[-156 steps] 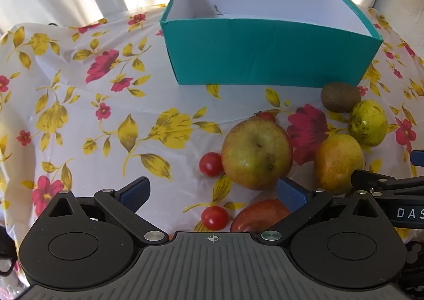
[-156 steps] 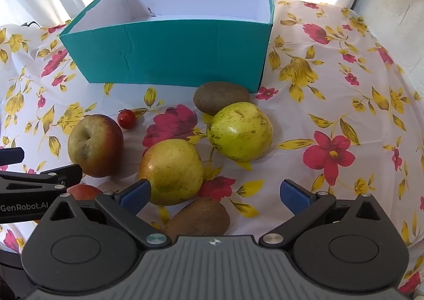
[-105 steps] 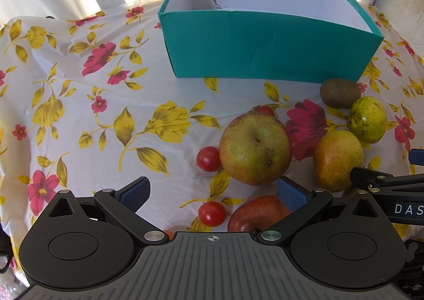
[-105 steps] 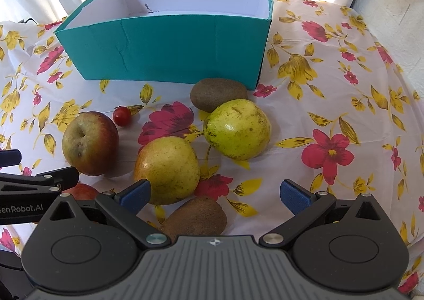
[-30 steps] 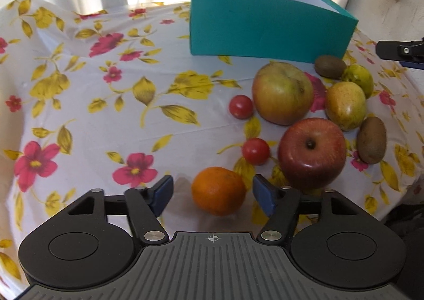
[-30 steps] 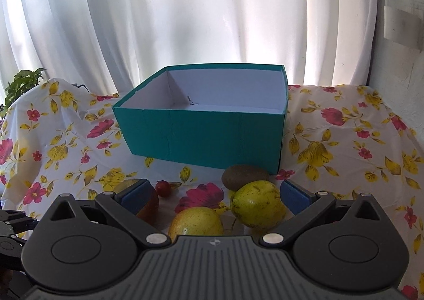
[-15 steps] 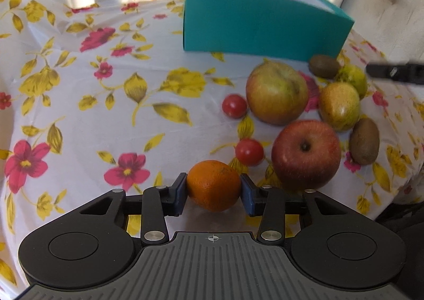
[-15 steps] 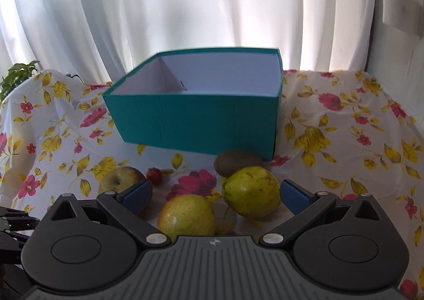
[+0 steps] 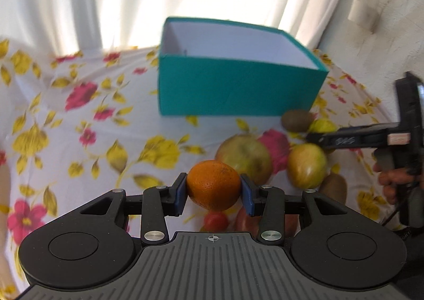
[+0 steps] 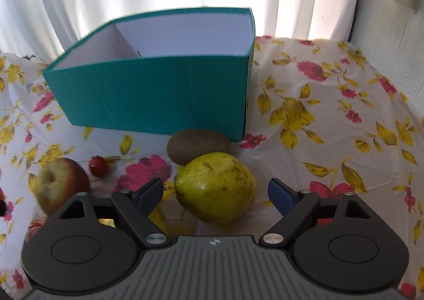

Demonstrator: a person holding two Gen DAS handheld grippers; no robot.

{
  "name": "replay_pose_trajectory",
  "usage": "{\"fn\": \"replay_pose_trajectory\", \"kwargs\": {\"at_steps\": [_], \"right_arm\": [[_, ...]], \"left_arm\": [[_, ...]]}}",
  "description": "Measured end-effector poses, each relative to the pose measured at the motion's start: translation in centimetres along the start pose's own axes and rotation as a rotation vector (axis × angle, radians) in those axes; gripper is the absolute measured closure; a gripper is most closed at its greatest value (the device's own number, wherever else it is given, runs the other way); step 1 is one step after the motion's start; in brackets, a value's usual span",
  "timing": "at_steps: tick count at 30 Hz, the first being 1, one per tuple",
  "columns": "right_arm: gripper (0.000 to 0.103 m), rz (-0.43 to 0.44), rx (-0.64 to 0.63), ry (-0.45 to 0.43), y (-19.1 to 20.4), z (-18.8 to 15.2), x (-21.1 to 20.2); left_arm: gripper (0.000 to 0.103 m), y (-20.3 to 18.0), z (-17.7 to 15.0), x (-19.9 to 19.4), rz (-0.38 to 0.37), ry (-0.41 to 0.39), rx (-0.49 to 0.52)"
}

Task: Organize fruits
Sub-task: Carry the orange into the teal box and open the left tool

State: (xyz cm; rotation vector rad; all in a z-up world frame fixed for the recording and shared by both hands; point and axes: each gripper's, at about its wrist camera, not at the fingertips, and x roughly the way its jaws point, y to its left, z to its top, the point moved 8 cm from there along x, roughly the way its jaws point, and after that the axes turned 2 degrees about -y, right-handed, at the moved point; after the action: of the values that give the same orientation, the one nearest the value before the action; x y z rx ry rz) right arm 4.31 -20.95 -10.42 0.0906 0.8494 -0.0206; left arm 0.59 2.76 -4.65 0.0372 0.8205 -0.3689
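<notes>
My left gripper (image 9: 214,195) is shut on an orange (image 9: 213,185) and holds it clear above the flowered tablecloth (image 9: 79,140). The teal box (image 9: 238,93) stands behind it, its white inside bare. In the right wrist view my right gripper (image 10: 216,194) straddles a yellow-green pear (image 10: 216,191); its jaws are closing, with gaps still on both sides of the pear. A kiwi (image 10: 197,145) lies just behind the pear against the teal box (image 10: 148,95). The right gripper's body (image 9: 371,138) also shows at the right edge of the left wrist view, over the fruit pile.
On the cloth lie a red-green apple (image 10: 59,184), a cherry tomato (image 10: 97,165), a second pear (image 9: 307,168), another kiwi (image 9: 335,188) and a tomato (image 9: 216,220) under the orange. A person's fingers (image 9: 392,186) grip the right tool. White curtains hang behind; a wall is at the right.
The left gripper has risen with the orange, which has left the cloth. The right gripper has come down and forward around the yellow-green pear, and its jaws have narrowed.
</notes>
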Motion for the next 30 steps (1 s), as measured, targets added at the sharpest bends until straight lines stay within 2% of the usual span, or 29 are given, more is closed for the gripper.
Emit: {"fn": "replay_pose_trajectory", "kwargs": {"at_steps": [3, 10, 16, 22, 25, 30], "right_arm": [[0.027, 0.011, 0.011, 0.041, -0.1, -0.3, 1.1], [0.027, 0.037, 0.006, 0.037, -0.3, -0.2, 2.0], [0.028, 0.047, 0.015, 0.0, -0.7, -0.1, 1.8], [0.028, 0.051, 0.037, -0.053, -1.3, 0.2, 0.0], [0.028, 0.055, 0.049, -0.076, -1.5, 0.5, -1.1], [0.028, 0.057, 0.068, -0.122, -2.1, 1.0, -2.9]], "left_arm": [[0.058, -0.8, 1.1, 0.1, -0.005, -0.011, 0.025], [0.058, -1.5, 3.4, 1.1, -0.005, -0.02, 0.025], [0.058, -2.3, 7.8, 1.2, 0.003, -0.097, 0.02], [0.058, -2.5, 13.3, 3.0, 0.081, -0.177, 0.043], [0.058, -1.9, 15.2, 5.8, 0.138, -0.166, 0.021], [0.058, -0.9, 16.1, 10.1, 0.198, -0.118, 0.011]]}}
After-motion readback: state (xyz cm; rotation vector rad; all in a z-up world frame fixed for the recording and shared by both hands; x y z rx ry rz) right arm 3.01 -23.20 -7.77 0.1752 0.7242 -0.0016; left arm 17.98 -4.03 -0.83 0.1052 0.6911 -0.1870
